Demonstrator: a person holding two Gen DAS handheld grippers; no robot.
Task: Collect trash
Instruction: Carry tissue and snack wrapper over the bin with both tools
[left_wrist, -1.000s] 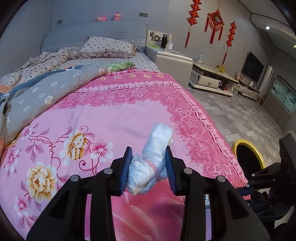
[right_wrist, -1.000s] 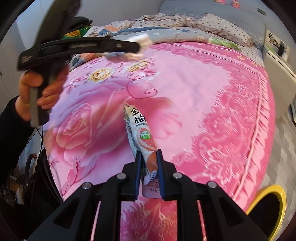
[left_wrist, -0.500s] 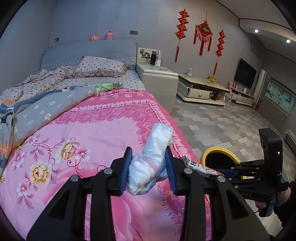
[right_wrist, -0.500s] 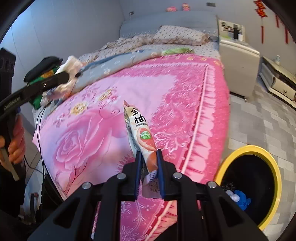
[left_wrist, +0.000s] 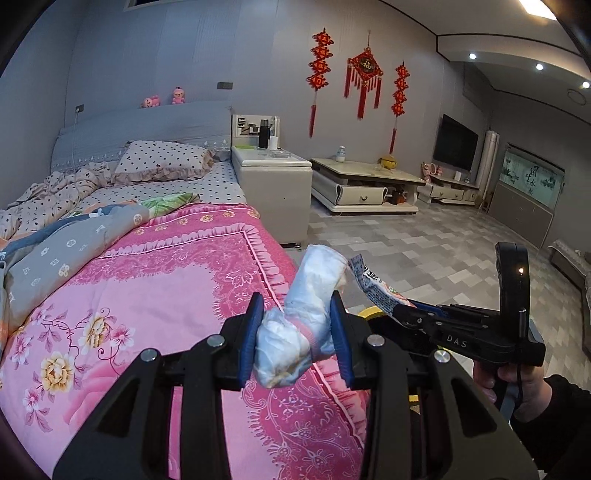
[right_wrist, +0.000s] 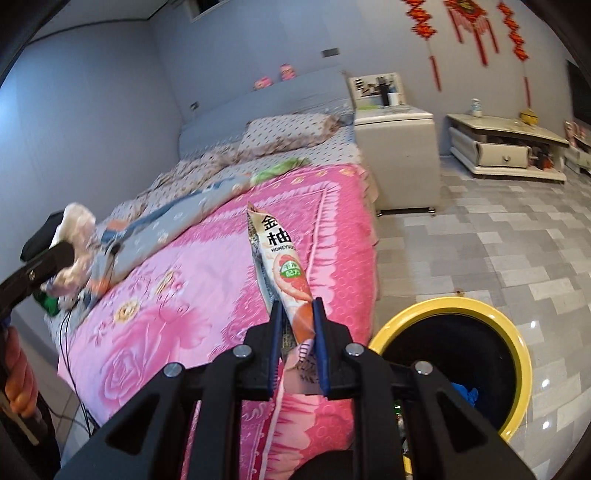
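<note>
My left gripper is shut on a crumpled white wad of wrapping with a pink band, held above the pink bed cover. In the right wrist view that wad shows at the far left in the left gripper's tip. My right gripper is shut on a long snack wrapper with an orange and white print, which sticks up from the jaws. The same wrapper appears in the left wrist view, held by the right gripper. A yellow-rimmed black trash bin stands on the floor beside the bed, right of the right gripper.
The bed with its pink floral cover fills the left side, with a grey quilt and pillow farther back. A white bedside cabinet and low TV cabinet stand against the wall. Grey tiled floor lies open to the right.
Both grippers have risen and swung from over the bed toward its right edge, keeping their loads. The yellow bin has come into fuller view beside the right gripper.
</note>
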